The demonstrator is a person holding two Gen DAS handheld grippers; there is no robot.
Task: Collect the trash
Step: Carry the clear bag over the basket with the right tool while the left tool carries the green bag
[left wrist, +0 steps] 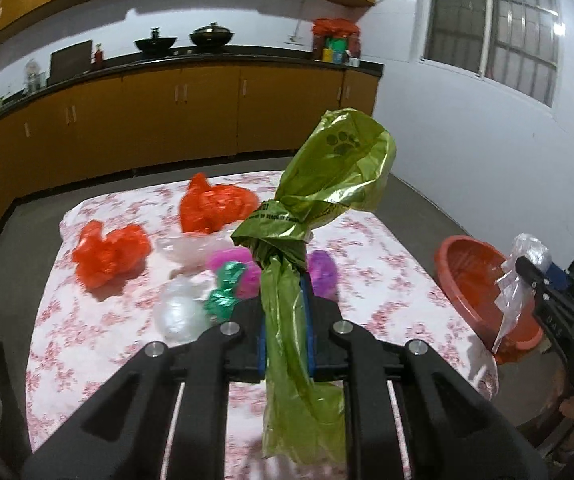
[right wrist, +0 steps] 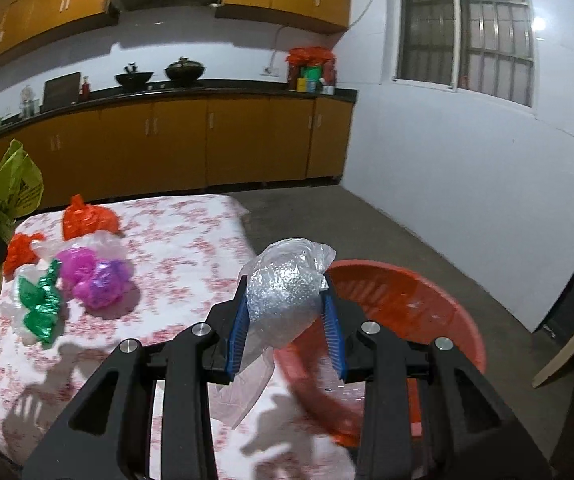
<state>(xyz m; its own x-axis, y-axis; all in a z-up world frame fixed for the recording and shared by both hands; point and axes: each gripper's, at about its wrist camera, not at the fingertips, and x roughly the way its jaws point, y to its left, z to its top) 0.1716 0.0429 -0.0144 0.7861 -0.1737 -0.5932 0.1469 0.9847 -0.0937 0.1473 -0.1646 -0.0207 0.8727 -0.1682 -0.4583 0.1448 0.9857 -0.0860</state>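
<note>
green bag (left wrist: pixel 339 168) | paw-print logo | band text seemingly unreadable

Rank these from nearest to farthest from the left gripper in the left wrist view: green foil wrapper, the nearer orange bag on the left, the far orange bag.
From the left gripper:
1. Green foil wrapper, just ahead, slightly left, on the table.
2. Nearer orange bag, farther out to the left.
3. Far orange bag, toward the table's back edge.
</note>
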